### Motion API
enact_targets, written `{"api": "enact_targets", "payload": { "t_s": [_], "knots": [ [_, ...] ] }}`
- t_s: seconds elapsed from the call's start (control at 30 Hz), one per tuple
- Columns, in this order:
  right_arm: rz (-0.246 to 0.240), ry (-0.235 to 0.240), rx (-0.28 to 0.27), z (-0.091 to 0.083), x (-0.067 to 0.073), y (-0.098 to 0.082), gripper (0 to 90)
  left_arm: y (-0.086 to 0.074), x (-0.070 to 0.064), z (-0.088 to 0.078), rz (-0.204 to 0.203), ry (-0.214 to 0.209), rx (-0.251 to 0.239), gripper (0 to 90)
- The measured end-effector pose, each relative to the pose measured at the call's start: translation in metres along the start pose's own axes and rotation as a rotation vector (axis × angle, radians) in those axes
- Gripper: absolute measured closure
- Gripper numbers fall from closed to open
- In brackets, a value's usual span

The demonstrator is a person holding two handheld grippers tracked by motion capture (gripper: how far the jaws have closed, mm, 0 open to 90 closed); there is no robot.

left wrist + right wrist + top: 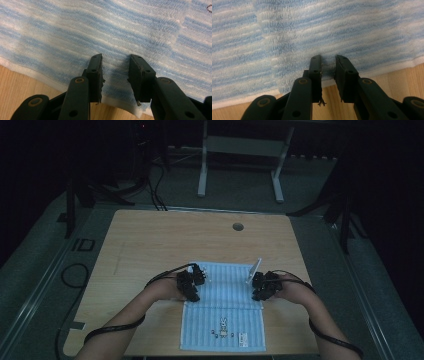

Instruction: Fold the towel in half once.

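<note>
A blue and white striped towel (222,307) lies flat on the near half of the wooden table (150,240), and its near edge is close to the near edge of the table. A small rabbit picture (223,322) is printed near this edge.

The left gripper (192,282) is at the left edge of the towel, about halfway along it. In the left gripper view its jaws stand a little apart over the towel (112,32), with the white hem and the bare wood just under them. I see a gap between the pads, and they do not pinch the cloth.

The right gripper (261,287) is at the right edge of the towel. In the right gripper view its jaws are closer together, and the towel edge (327,67) sits between their tips. I cannot tell if the pads really press the cloth.
</note>
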State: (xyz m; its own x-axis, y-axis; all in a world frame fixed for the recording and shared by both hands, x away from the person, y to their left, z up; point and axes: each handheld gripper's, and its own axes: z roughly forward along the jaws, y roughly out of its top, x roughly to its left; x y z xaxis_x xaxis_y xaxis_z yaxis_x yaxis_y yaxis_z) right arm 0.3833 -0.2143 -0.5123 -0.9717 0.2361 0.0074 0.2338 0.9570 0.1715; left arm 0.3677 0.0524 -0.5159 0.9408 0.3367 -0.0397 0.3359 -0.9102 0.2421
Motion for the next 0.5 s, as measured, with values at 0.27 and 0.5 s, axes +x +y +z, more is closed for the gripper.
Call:
{"api": "enact_targets", "payload": {
  "t_s": [0.27,0.5],
  "knots": [
    [-0.022,0.01,0.023,-0.001,0.004,0.002,71.9,0.0,0.002,-0.004,-0.007,-0.02,0.002,62.4],
    [-0.113,-0.03,0.088,-0.027,-0.015,0.016,65.9,0.004,0.022,-0.033,-0.048,0.042,0.0,58.1]
  ]
}}
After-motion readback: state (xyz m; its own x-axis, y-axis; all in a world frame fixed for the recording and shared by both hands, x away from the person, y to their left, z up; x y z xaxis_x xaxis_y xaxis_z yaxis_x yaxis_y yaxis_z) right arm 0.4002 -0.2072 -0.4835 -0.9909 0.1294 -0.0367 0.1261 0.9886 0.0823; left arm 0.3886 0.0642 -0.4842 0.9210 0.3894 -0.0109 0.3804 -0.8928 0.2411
